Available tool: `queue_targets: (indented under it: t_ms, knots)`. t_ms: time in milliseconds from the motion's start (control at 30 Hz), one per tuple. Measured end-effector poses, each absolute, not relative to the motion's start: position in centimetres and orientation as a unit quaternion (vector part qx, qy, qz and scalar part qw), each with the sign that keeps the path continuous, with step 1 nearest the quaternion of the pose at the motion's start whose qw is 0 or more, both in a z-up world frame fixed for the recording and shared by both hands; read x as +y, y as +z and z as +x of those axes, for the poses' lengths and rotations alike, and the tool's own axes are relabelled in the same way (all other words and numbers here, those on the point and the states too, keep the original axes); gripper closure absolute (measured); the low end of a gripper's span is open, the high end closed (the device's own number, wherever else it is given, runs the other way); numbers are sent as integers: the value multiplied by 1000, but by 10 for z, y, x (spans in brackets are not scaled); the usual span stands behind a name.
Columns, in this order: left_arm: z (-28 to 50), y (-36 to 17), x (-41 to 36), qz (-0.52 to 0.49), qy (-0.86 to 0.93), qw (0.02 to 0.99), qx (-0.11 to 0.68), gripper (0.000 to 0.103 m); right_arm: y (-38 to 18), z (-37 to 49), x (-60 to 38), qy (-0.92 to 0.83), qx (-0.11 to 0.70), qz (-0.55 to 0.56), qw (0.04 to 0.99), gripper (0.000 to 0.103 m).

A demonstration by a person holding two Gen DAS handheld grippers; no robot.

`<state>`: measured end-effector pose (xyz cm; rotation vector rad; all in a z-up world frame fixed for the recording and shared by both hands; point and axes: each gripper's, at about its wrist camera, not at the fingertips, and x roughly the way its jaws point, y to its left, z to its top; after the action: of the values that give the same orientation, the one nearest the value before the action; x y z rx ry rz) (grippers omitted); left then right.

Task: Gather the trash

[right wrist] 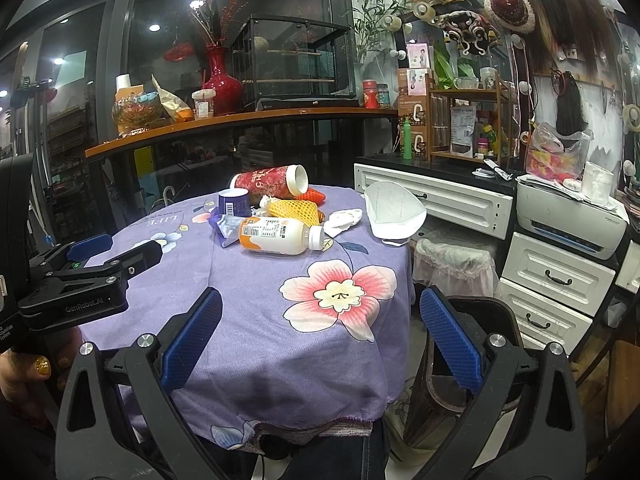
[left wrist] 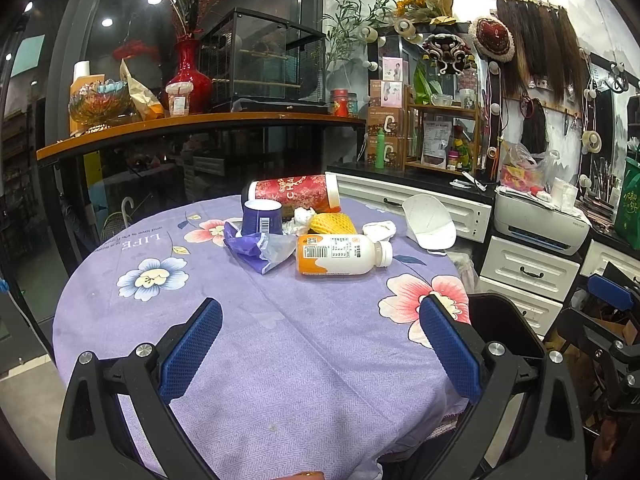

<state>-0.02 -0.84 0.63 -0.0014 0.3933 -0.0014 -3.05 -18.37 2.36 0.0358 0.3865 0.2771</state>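
We're in a pretty cluttered shop-type room: the round surface [left wrist: 280, 360] has a purple flower-print cloth, and behind it a long wooden shelf [left wrist: 200, 122] carries a red vase [left wrist: 189, 74] and a glass-fronted cage [left wrist: 264, 56] against dark glass panels reflecting ceiling spotlights. On the right we've got white drawer cabinets [right wrist: 556, 280] with a printer [right wrist: 568, 222] on top, a small wooden rack [right wrist: 468, 120], and hair pieces [left wrist: 536, 48] hanging on a pale wall.
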Motion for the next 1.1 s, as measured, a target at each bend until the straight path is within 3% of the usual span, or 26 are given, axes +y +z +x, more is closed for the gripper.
queue_targets:
  t_ms: [1100]
  knots:
    - [-3,7,-7,-1,-1,981,195,5,25,-32,-184,137,192,18,972,5]
